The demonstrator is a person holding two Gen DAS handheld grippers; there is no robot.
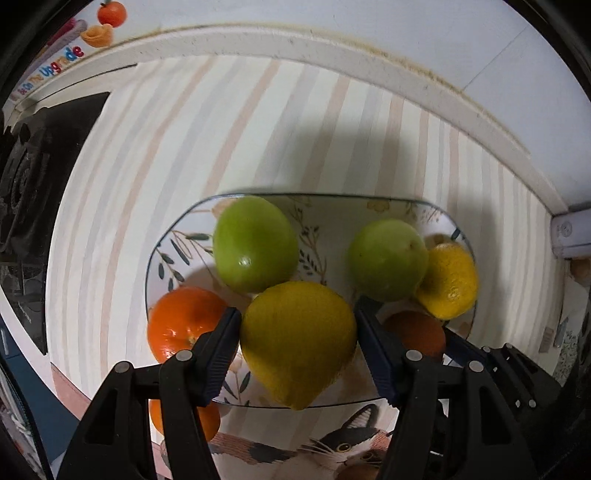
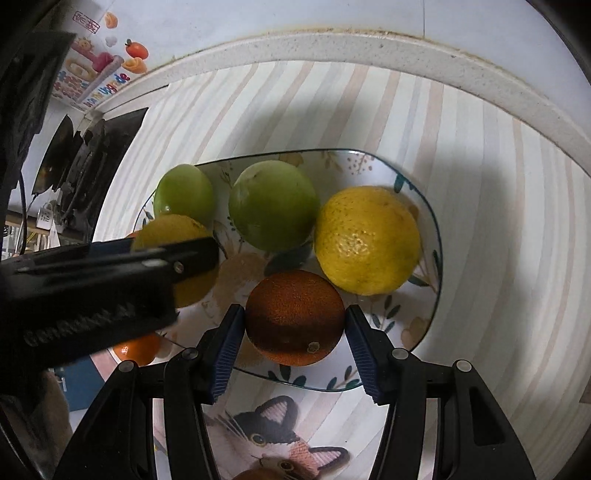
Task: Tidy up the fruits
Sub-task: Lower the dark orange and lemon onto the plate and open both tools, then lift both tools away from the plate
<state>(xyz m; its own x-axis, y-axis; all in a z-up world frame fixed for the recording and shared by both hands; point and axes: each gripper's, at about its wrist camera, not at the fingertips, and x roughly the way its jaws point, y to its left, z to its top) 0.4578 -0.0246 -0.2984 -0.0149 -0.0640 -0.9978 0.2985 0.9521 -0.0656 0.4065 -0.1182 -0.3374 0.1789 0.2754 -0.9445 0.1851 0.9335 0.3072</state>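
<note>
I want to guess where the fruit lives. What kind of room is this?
Probably a home kitchen. A black gas stove sits beside a counter with a striped cat-print mat, and a flowery plate holds fruit against a tiled wall.

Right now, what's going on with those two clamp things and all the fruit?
A person is sorting fruit with a handheld gripper in each hand. The left gripper is closed on a lemon, and the right gripper is closed on an orange, both over a flowered plate. Two green apples and a second lemon lie on the plate, and another orange sits at its left edge.
</note>
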